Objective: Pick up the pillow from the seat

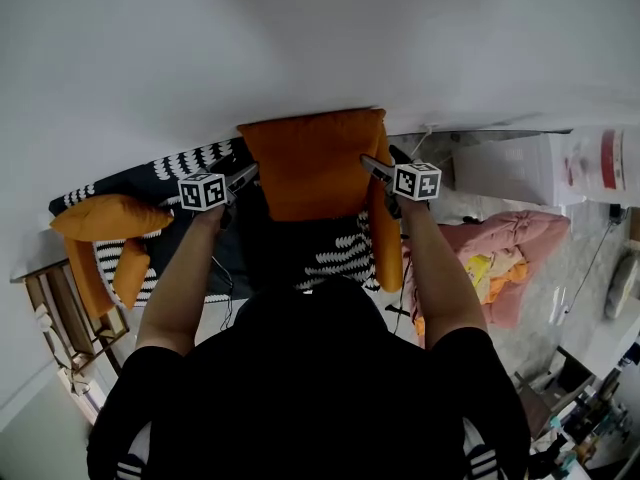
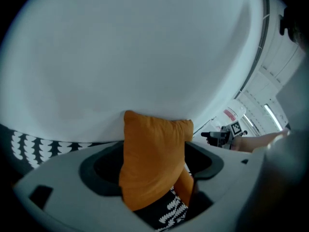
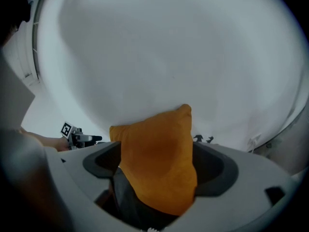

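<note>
**Orange pillow on edge at the back of the seat, both claws wide around its sides**

Handling: we judge the pillow point(image 1: 310, 163) light and soft. It is stuffed cloth that will give under the pads and sag if taken by one corner. It looks neither fragile nor slippery, so the weave should hold in a pinch. Best hold, in our view: one claw on each side edge, about halfway up, deep enough to catch filling and not only the seam.

Look: plain orange, roughly square, plump, corners slightly pointed. We see no print.

Place: it stands on edge against the white wall point(image 1: 300, 38), at the back of the seat point(image 1: 335, 253), which has a black cover with a white pattern. We cannot tell whether its lower edge rests on the cover.

Left claw point(image 1: 243, 177): jaws wide apart, the pillow's left edge between them, no pinch showing in the cloth.

Right claw point(image 1: 372, 167): the same at the right edge, jaws wide apart and not gripping as far as we can see
</note>
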Demonstrator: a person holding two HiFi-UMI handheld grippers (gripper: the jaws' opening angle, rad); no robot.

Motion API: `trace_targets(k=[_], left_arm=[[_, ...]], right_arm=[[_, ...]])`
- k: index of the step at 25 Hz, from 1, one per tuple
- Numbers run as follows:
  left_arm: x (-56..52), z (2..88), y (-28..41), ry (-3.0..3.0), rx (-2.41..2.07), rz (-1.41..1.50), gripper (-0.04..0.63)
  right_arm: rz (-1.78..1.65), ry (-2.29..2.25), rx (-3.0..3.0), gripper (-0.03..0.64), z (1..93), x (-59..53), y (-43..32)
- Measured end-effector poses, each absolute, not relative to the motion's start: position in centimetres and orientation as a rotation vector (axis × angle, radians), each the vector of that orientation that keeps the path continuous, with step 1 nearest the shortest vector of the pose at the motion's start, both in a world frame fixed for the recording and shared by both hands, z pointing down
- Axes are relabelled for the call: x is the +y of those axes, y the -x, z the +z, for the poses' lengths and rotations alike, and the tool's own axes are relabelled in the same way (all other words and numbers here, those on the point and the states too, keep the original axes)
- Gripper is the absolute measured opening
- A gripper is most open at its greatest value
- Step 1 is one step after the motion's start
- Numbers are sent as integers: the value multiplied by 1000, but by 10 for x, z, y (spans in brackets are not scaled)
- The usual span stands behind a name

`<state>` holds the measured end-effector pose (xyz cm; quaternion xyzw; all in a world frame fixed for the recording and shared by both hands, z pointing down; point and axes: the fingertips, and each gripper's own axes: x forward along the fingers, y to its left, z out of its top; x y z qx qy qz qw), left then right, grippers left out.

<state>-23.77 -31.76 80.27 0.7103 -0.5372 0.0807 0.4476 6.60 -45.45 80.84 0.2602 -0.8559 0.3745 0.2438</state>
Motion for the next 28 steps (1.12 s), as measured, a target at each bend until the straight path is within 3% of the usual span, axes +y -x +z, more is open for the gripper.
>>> trace_targets(k=[15,28], left_arm=[[-354,853,238,-1695,-1314,226,441],[-379,876,224,-1730,-1240,204,445]], right_arm=[[1063,-690,-2281,456,863,-493,-45],[1087,-554,-2295,465,891,-504,-22]])
